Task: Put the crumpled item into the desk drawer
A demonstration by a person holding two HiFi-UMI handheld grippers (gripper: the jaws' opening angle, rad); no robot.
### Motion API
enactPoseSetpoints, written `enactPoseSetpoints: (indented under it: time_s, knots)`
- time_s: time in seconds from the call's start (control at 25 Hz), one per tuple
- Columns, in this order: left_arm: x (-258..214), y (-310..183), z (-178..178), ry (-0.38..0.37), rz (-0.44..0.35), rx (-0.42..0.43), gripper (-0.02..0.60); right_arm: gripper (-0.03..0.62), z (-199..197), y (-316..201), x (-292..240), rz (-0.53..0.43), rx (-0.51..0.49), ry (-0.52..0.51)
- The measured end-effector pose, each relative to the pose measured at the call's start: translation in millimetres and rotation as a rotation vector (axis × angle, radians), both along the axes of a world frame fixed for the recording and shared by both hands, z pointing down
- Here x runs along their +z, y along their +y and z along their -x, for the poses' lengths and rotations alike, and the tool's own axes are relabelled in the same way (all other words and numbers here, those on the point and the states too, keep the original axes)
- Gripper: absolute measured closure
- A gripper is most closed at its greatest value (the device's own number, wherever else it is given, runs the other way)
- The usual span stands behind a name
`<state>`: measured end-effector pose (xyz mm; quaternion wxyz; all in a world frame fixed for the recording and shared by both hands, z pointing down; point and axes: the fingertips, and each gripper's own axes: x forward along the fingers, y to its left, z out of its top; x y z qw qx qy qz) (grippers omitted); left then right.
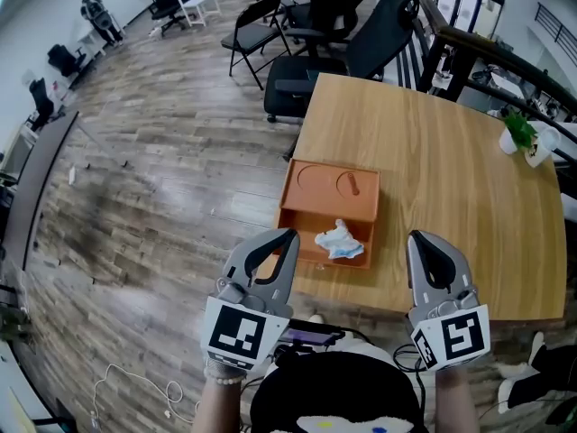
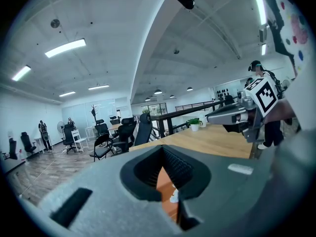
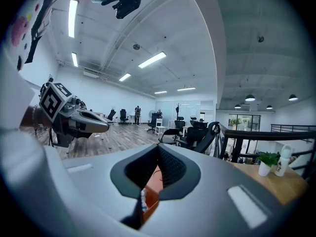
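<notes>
Your left tool (image 1: 288, 236) is pressed together and grips nothing; its own view shows only a narrow slit between the jaws, with a strip of orange behind it. Your right tool (image 1: 420, 240) is the same: jaws together, nothing between them.

You hold both tools up at the near edge of the desk (image 1: 451, 197), well apart from each other. The left one is over the near-left corner, the right one about midway along the near edge. Neither touches anything.

The crumpled wad (image 1: 340, 240), white with some blue, lies inside the drawer (image 1: 317, 259). The drawer is pulled out toward you from the orange box (image 1: 329, 186), which sits by the left edge of the desk near the near-left corner. The wad rests toward the right half of the drawer, close to its front wall. Your left tool's tip is just beside the drawer's left front corner in the head view, apart from the wad.

A small plant (image 1: 517, 132) in a white pot stands at the far-right corner. Black chairs (image 1: 361, 25) stand past the far-left corner on the wood floor (image 1: 162, 152).
</notes>
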<state>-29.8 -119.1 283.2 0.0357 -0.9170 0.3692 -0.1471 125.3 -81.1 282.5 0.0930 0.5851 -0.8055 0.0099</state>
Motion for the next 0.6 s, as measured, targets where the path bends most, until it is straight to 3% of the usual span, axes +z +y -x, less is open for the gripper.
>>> enactPoseSetpoints:
  time_s: [0.6]
  knots:
    - [3.4,-3.7,-3.9,-0.004,0.004,0.001,0.583,0.592,-2.5,-3.9,4.2,0.012,-0.004,0.007]
